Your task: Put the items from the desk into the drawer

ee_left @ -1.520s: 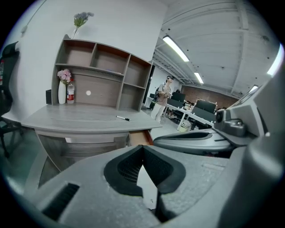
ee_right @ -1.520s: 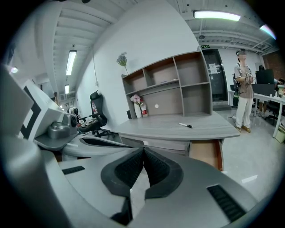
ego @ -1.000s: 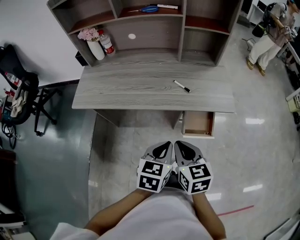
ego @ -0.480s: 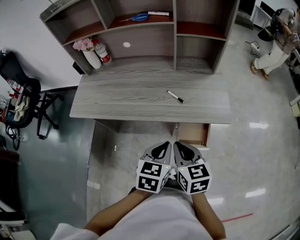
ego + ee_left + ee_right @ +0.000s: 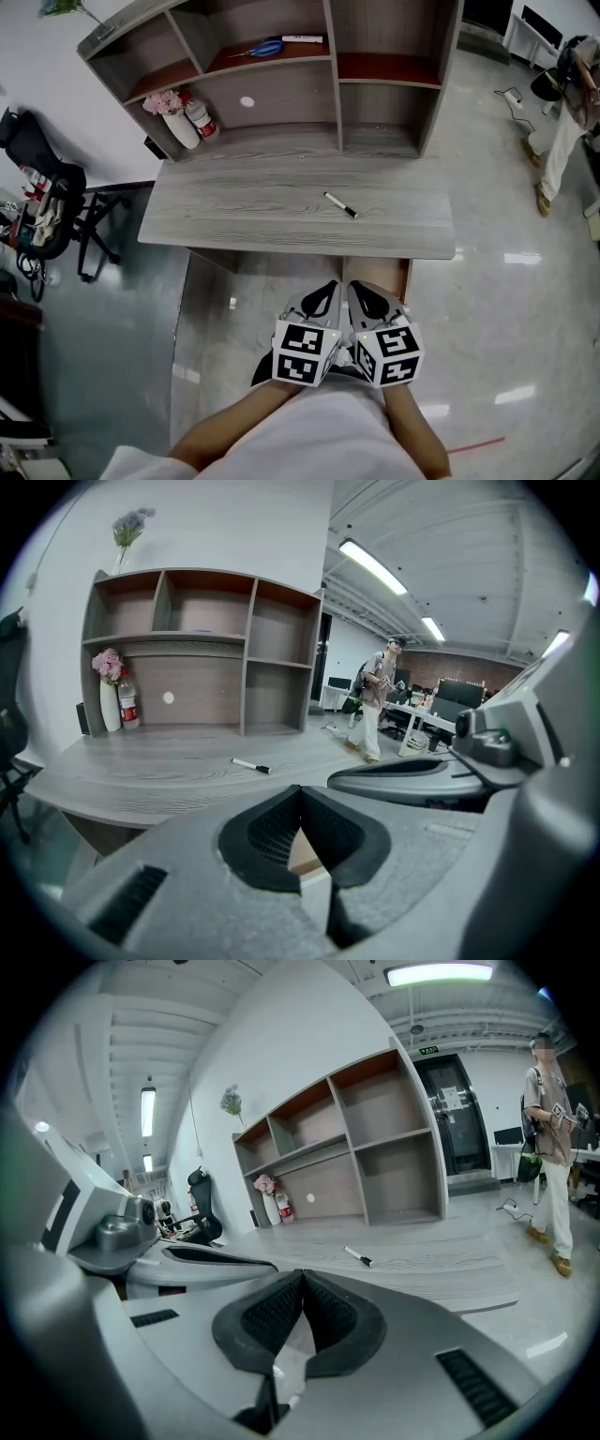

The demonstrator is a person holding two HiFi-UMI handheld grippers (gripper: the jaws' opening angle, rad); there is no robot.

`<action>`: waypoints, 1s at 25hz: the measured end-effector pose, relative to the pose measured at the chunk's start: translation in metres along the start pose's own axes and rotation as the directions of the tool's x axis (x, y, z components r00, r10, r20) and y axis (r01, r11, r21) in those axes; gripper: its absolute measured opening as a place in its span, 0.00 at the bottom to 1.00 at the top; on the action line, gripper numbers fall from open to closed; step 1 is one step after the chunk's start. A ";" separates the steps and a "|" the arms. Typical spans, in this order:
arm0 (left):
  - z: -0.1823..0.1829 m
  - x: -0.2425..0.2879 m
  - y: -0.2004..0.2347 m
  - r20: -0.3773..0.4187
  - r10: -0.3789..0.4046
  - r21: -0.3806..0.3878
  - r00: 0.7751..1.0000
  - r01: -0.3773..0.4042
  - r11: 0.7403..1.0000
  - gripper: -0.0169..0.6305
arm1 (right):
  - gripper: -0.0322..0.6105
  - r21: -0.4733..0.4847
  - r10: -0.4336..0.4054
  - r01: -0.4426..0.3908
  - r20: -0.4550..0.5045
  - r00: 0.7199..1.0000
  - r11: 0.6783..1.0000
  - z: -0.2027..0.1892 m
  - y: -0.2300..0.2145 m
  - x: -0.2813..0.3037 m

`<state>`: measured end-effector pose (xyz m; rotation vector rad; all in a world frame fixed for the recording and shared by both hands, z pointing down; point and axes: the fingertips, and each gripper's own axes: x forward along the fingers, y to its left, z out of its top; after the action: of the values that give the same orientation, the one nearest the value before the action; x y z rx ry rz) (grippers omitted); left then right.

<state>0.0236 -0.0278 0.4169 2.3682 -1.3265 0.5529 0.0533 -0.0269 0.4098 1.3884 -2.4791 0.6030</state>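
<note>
A black-capped white marker (image 5: pixel 339 204) lies on the grey wooden desk (image 5: pixel 234 208), right of its middle; it also shows in the left gripper view as the marker (image 5: pixel 250 765) and in the right gripper view as the marker (image 5: pixel 358 1257). The open drawer (image 5: pixel 405 272) peeks out under the desk's front edge at the right. My left gripper (image 5: pixel 326 292) and right gripper (image 5: pixel 362 292) are held side by side near my body, in front of the desk, both shut and empty. Blue scissors (image 5: pixel 263 48) and a white pen (image 5: pixel 302 38) rest on an upper shelf.
A shelf unit (image 5: pixel 328 75) stands on the desk's back. A white vase with pink flowers (image 5: pixel 174 121) and a small bottle (image 5: pixel 199 116) sit at its left. A black chair (image 5: pixel 52 206) stands left of the desk. A person (image 5: pixel 565 122) walks at the far right.
My view has drawn closer to the desk, so the desk and marker have slid down-left in the picture and the drawer is mostly hidden under the desk edge. Both grippers stay as before.
</note>
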 end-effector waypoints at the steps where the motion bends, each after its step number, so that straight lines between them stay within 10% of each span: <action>1: 0.000 0.002 0.000 0.000 0.001 0.002 1.000 -0.001 1.000 0.03 | 0.05 0.001 0.001 -0.001 0.001 1.000 1.000 0.000 -0.002 0.000; 25: 0.025 0.082 0.038 -0.018 -0.062 -0.048 0.998 0.061 0.997 0.03 | 0.05 -0.029 -0.059 0.057 -0.070 0.996 0.998 0.014 -0.056 0.069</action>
<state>0.0346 -0.1180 0.4414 2.3508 -1.2405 0.5195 0.0648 -0.1117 0.4382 1.3996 -2.3745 0.5938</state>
